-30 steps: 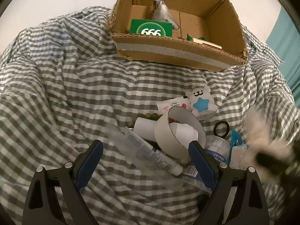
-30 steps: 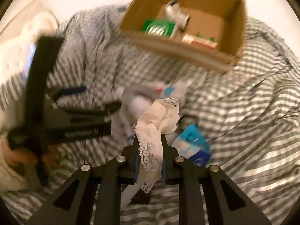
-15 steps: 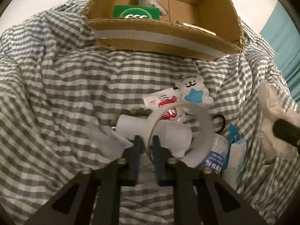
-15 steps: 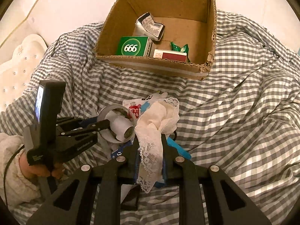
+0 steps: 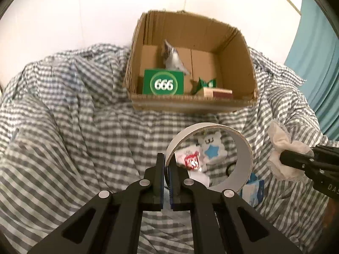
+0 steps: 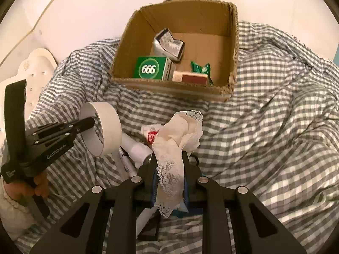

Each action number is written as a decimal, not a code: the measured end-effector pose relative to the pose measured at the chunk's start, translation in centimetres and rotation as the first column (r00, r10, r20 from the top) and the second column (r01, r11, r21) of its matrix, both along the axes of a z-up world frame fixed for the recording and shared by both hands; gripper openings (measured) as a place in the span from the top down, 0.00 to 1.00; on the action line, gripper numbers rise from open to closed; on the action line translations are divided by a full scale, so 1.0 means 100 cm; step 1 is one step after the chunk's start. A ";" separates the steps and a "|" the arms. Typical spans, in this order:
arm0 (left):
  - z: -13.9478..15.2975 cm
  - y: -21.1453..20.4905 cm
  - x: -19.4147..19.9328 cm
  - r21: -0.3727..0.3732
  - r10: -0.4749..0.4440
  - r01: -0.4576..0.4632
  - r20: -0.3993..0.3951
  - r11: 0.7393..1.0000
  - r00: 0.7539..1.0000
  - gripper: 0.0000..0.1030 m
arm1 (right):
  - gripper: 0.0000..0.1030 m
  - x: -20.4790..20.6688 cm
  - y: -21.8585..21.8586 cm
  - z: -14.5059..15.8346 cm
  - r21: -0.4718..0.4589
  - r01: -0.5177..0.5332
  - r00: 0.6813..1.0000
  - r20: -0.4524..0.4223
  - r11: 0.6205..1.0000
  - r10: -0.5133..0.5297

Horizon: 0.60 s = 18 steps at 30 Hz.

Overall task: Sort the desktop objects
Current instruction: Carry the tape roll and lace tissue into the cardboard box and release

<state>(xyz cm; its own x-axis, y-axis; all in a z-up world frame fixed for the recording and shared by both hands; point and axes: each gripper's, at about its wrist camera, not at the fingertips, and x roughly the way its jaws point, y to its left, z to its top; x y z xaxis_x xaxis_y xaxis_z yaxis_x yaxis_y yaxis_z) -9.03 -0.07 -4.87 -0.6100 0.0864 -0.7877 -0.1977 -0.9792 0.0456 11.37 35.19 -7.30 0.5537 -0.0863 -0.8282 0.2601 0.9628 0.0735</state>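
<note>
My left gripper (image 5: 167,160) is shut on the wall of a white tape roll (image 5: 243,154), which hangs lifted above the pile. In the right wrist view the same tape roll (image 6: 106,124) sits in the left gripper (image 6: 91,122) at the left. My right gripper (image 6: 169,158) is shut on a cream lace cloth (image 6: 180,131), bunched above its fingers; that cloth (image 5: 281,146) also shows at the right edge of the left wrist view. The open cardboard box (image 5: 190,103) stands beyond, holding a green "666" box (image 5: 163,82), a silver pouch (image 6: 168,44) and a red-brown box (image 6: 190,77).
Loose items lie on the checked blanket (image 6: 275,127): a bear sticker with a blue star (image 5: 211,148), a red-white sachet (image 5: 190,160), a white tube (image 6: 135,146), a pen (image 6: 126,163), blue packets (image 5: 254,188). A person's hand (image 6: 25,188) holds the left gripper. A white headboard (image 6: 36,67) stands at left.
My left gripper closed from wide open onto the tape roll's wall and lifted it off the pile. The right gripper, still holding the lace cloth, shifted slightly and rolled.
</note>
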 end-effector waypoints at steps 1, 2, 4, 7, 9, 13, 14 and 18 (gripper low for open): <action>0.002 0.000 -0.002 0.001 -0.004 0.004 -0.003 1.000 1.000 0.97 | 0.83 0.002 -0.001 0.002 -0.003 0.001 1.000 0.006 1.000 -0.001; 0.004 0.001 -0.006 0.000 -0.012 0.012 -0.001 1.000 1.000 0.97 | 0.83 0.004 -0.001 0.005 -0.006 -0.003 1.000 0.012 1.000 0.003; 0.009 0.003 -0.013 -0.009 -0.018 0.018 -0.014 1.000 1.000 0.97 | 0.83 0.012 -0.003 0.012 -0.022 -0.017 0.999 0.026 1.000 0.018; 0.019 0.007 -0.029 0.007 -0.010 0.010 -0.033 1.000 0.999 0.97 | 0.83 0.026 -0.006 0.022 -0.055 -0.041 0.998 0.041 0.998 0.043; 0.026 0.008 -0.046 0.030 -0.005 0.006 -0.043 1.000 0.999 0.97 | 0.83 0.039 -0.009 0.030 -0.074 -0.053 0.997 0.050 0.996 0.056; 0.039 0.019 -0.079 0.009 -0.016 0.017 -0.094 1.000 0.995 0.97 | 0.83 0.067 -0.018 0.048 -0.109 -0.074 0.992 0.089 0.991 0.084; 0.042 0.022 -0.088 -0.003 -0.020 0.020 -0.114 1.000 0.993 0.97 | 0.83 0.075 -0.020 0.053 -0.125 -0.083 0.991 0.099 0.989 0.095; 0.048 0.035 -0.130 -0.041 -0.041 0.035 -0.155 0.999 0.987 0.97 | 0.83 0.112 -0.030 0.064 -0.197 -0.114 0.984 0.114 0.974 0.138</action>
